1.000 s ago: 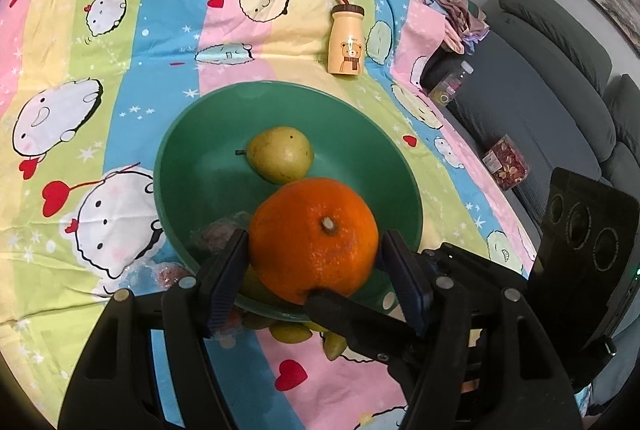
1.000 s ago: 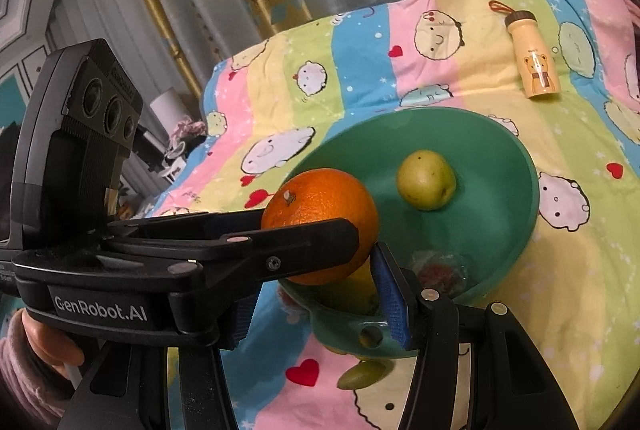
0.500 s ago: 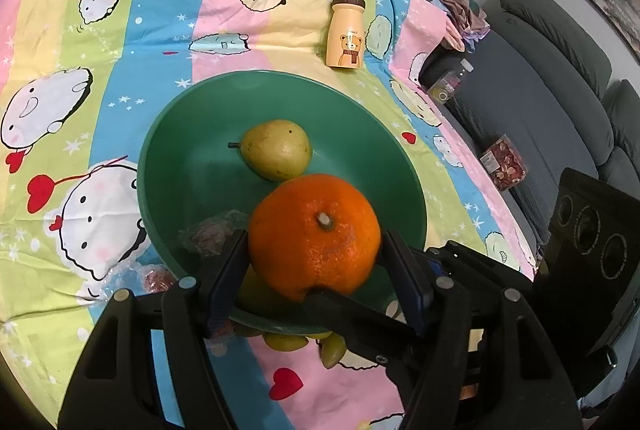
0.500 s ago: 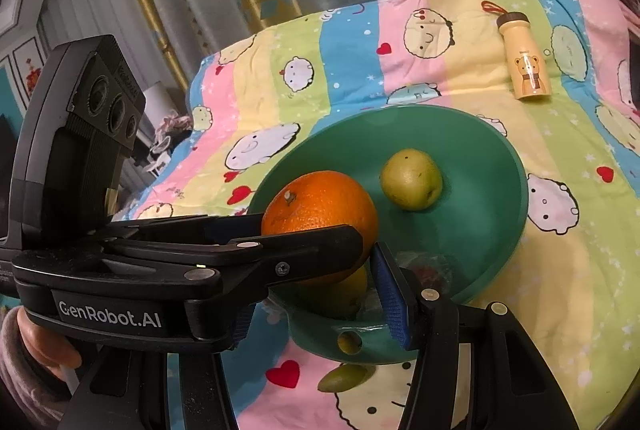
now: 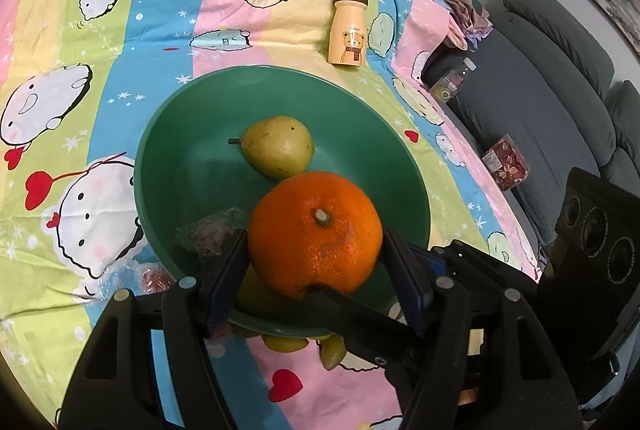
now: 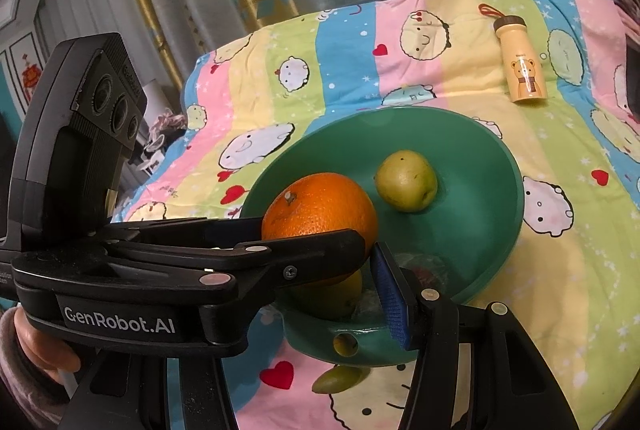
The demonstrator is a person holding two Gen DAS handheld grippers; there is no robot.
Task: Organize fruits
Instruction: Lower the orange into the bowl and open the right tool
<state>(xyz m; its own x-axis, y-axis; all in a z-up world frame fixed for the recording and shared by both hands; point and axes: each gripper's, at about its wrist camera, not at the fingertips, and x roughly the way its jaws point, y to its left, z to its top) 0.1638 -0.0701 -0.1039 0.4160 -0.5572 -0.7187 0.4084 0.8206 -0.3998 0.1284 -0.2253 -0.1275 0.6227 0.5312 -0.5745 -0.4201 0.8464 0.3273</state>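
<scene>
The left gripper [image 5: 314, 262] was clamped on the orange [image 5: 315, 234] above the green bowl [image 5: 168, 133]. The right gripper's [image 6: 320, 294] grip could not be determined. A pear [image 5: 279, 146] lay in the bowl.

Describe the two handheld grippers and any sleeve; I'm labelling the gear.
Both are black plastic, with blue-padded jaws and silver rivets. The left gripper carries white GenRobot.AI lettering and a three-lens camera block. A pinkish fuzzy sleeve shows behind it. The right gripper matches.
</scene>
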